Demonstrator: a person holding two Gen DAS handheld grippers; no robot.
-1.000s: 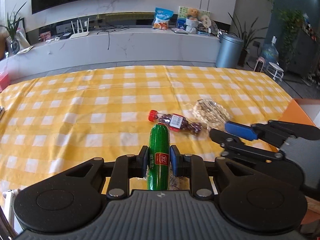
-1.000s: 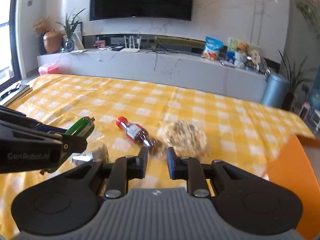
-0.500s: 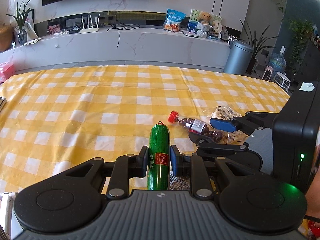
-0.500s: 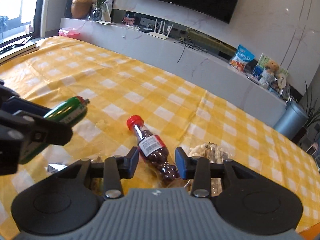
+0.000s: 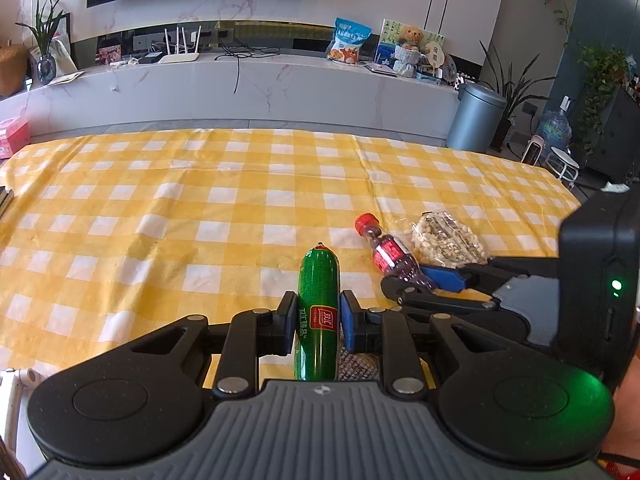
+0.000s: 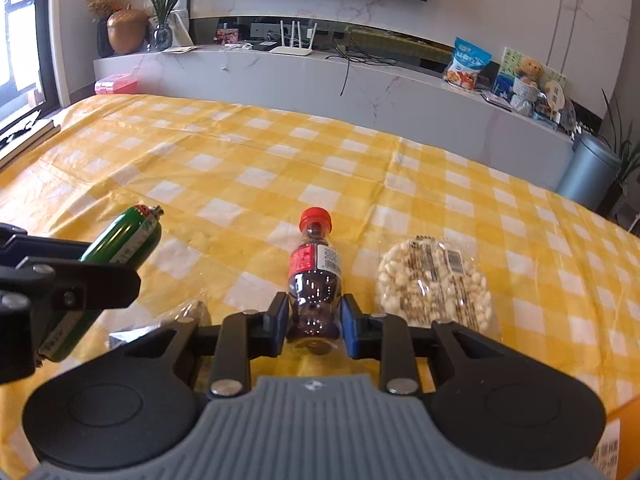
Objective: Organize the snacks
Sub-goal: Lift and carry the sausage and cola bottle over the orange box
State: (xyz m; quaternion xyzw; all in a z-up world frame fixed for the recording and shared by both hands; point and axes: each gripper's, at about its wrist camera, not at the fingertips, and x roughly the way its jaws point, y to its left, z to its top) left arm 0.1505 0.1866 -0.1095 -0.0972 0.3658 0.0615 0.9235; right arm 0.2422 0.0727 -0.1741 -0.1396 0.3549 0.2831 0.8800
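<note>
Now bottle between right gripper pads.

Readable text: barely any.
Red square label on green sausage stick carries white Chinese characters, with a vertical line of white print beside it, too small to read. Red label on small bottle has a white panel with printed digits, illegible. Wrapper of round puffed snack shows a barcode and fine print, unreadable. Blue bag on far counter: blurred.
</note>
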